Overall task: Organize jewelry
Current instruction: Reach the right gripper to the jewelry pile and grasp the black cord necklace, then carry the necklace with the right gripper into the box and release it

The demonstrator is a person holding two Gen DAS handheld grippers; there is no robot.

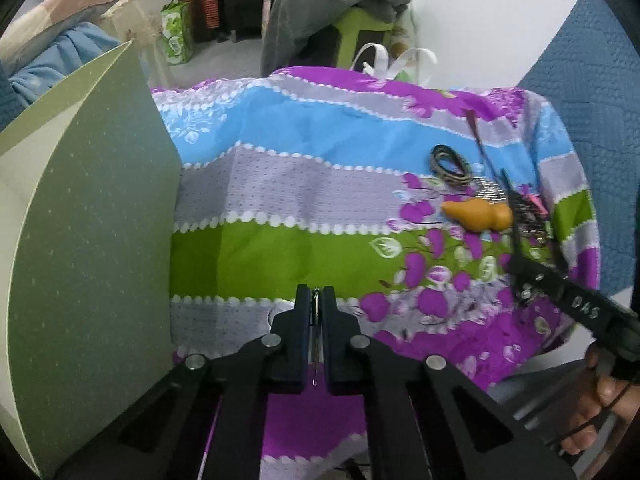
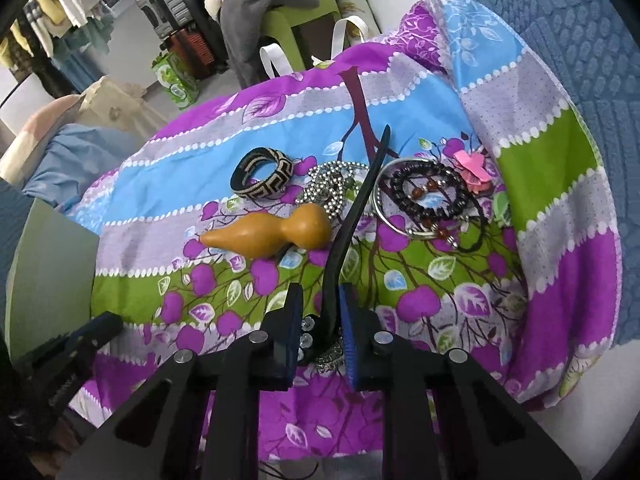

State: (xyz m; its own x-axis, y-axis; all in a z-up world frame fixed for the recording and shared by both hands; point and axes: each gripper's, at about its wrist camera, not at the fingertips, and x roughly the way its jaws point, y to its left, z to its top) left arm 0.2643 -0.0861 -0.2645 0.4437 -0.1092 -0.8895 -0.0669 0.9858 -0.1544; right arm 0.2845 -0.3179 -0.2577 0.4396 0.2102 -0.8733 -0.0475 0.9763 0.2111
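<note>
Jewelry lies on a striped floral cloth [image 2: 160,184]: a black-and-tan patterned bangle [image 2: 262,173], a silver bead chain [image 2: 334,188], a tan gourd pendant [image 2: 272,232], a dark bead bracelet with silver bangles [image 2: 430,196], and a pink flower clip [image 2: 474,170]. My right gripper [image 2: 320,312] is shut on a black watch strap [image 2: 352,224] that sticks up and forward; a silvery part sits between the jaws. My left gripper [image 1: 317,304] is shut, with a thin metal pin [image 1: 316,320] between its fingers. The gourd [image 1: 478,214] and bangle [image 1: 450,162] also show in the left wrist view.
A pale green open box lid [image 1: 92,240] stands upright at the left. A blue textured sofa [image 2: 580,60] lies right and behind. A green stool with grey clothes [image 1: 360,28] stands beyond the cloth. The right gripper body [image 1: 568,292] shows in the left wrist view.
</note>
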